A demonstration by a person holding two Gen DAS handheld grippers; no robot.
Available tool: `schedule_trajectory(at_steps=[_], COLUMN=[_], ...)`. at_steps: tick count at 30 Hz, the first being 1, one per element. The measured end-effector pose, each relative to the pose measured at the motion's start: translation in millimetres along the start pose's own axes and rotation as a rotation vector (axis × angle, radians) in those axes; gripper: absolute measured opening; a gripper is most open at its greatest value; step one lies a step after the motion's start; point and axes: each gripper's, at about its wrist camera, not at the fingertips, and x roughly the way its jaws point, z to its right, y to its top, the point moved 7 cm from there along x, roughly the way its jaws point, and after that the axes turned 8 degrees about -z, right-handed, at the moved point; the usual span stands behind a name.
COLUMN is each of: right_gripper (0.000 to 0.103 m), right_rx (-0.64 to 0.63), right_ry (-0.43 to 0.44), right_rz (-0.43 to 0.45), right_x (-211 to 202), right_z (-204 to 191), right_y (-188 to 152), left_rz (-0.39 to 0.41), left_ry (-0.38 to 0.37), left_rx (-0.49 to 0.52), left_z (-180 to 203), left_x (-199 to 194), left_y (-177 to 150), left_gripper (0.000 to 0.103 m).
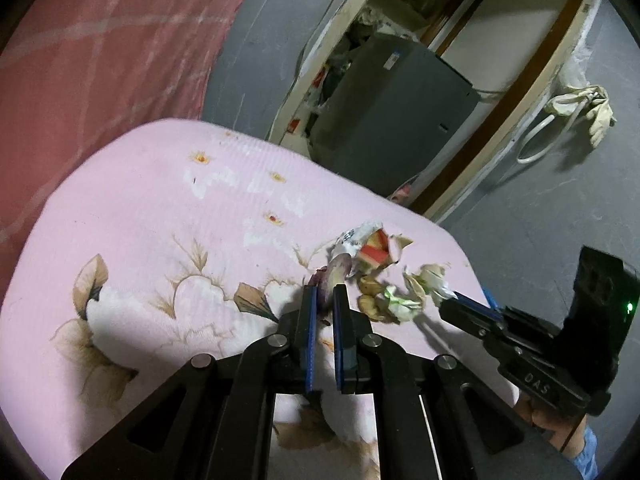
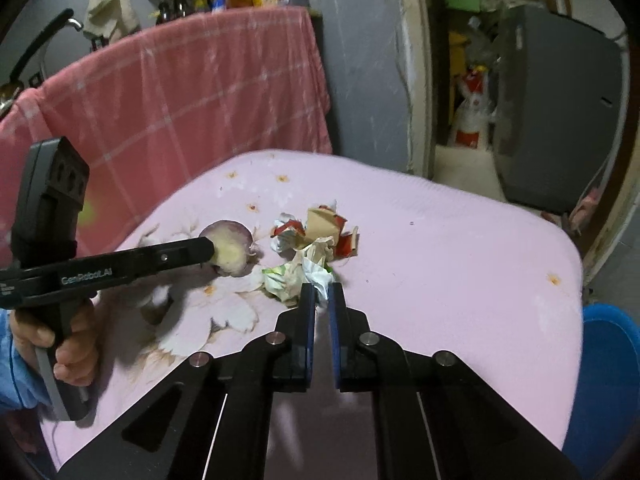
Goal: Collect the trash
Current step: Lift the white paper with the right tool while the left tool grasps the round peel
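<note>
Right gripper (image 2: 321, 294) clenched on crumpled paper (image 2: 320, 276) at near edge of trash pile (image 2: 316, 236), mid worktop (image 2: 440, 240). Left gripper (image 1: 324, 294) grasping onion (image 2: 232, 248), left of pile. Paper light, soft, likely tearable: pinch thick folds.

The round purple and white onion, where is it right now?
The round purple-and-white onion sits clamped in the left gripper, on the pink cloth, left of the crumpled wrappers.
</note>
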Motion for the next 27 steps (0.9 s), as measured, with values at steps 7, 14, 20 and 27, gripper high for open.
schedule_trajectory(at_steps=[7, 14, 20, 27], right_gripper=[0.005, 0.005, 0.005, 0.005], right_rx=[0.06, 0.106, 0.093, 0.083], right_ry=[-0.03, -0.062, -0.122, -0.215], right_rz=[0.151, 0.307, 0.426, 0.558], right_x=[-42.3, -88.2, -136.3, -184.5], right_z=[-1.9, -0.2, 0.1, 7.2], right_y=[-19.5, -26.6, -15.5, -6.1], left_rz=[0.086, 0.162, 0.266, 0.374], left_ry=[0.003, 0.007, -0.048, -0.081], left_rx=[0.053, 0.116, 0.152, 0.242], left_z=[25.2, 59.0, 99.5, 154.6], left_x=[-21.5, -35.6, -48.1, -59.3], left_y=[-7.2, -11.1, -2.2, 9.6], left_gripper=[0.005, 0.005, 0.005, 0.005])
